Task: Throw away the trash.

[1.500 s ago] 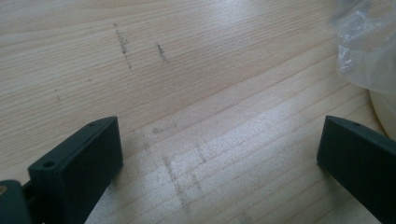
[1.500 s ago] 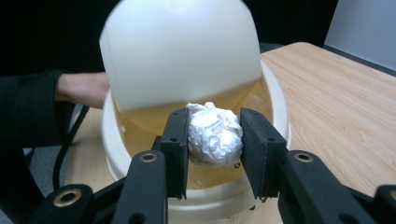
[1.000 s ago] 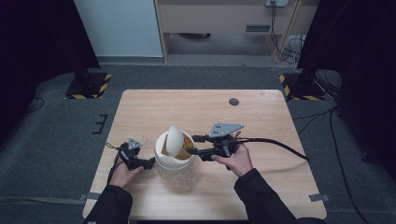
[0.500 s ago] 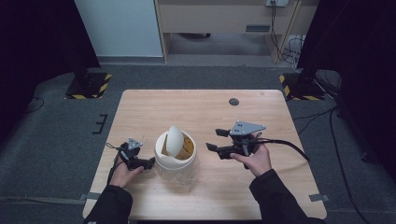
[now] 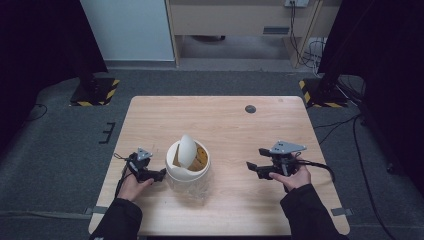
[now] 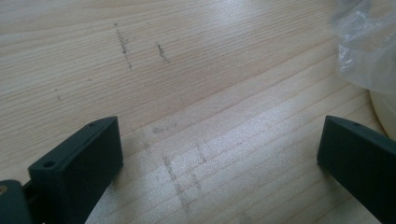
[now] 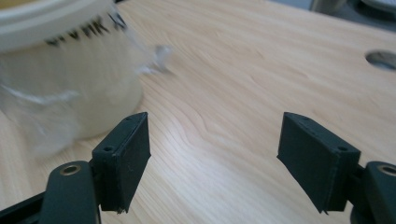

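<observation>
Pulled back from the white swing-lid bin, the right gripper now sits well off to the bin's right, jaws spread wide and empty above the wooden table. Just left of the bin, the left gripper rests low, jaws also wide with nothing between. Clear plastic liner wraps the bin's body.

pale matt wood-grain table, scuffed; cream glossy plastic bin wrapped in crinkly clear film.
</observation>
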### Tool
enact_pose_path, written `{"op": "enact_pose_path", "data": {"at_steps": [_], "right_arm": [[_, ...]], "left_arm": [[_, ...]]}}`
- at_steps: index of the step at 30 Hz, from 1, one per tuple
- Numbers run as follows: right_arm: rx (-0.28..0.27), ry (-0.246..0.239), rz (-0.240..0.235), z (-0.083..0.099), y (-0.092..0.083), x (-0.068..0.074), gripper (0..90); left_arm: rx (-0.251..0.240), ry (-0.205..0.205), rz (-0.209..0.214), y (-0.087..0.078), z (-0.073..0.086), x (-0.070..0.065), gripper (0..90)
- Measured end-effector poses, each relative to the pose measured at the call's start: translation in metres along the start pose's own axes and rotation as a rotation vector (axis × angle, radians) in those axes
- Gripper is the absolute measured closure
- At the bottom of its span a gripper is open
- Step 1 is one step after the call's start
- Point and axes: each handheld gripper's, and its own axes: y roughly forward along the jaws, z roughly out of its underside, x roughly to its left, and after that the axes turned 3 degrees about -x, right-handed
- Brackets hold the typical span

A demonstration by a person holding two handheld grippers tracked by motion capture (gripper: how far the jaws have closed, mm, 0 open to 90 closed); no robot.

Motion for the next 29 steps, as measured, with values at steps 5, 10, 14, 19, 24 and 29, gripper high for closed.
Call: {"op": "enact_pose_path", "data": {"at_steps": [5,10,14,19,24,29], "right_arm": [[0.04,0.048,0.054,0.018,-0.005,-0.014,23.3],[0.081,0.082,0.118,0.034,-0.004,-0.03,21.3],[0.121,0.097,0.174,0.048,-0.004,-0.045,20.6],[0.158,0.12,0.233,0.06,-0.005,-0.062,17.6],[0.195,0.14,0.293,0.066,-0.007,-0.07,14.8],[0.226,0.151,0.337,0.071,-0.009,-0.076,13.5]], "left_arm": [[0.0,0.0,0.0,0.0,0.0,0.0,0.0],[0.0,0.0,0.0,0.0,0.0,0.0,0.0],[0.0,0.0,0.0,0.0,0.0,0.0,0.0],[0.0,0.0,0.0,0.0,0.0,0.0,0.0],[0.0,0.0,0.0,0.0,0.0,0.0,0.0],[0.0,0.0,0.0,0.0,0.0,0.0,0.0]]}}
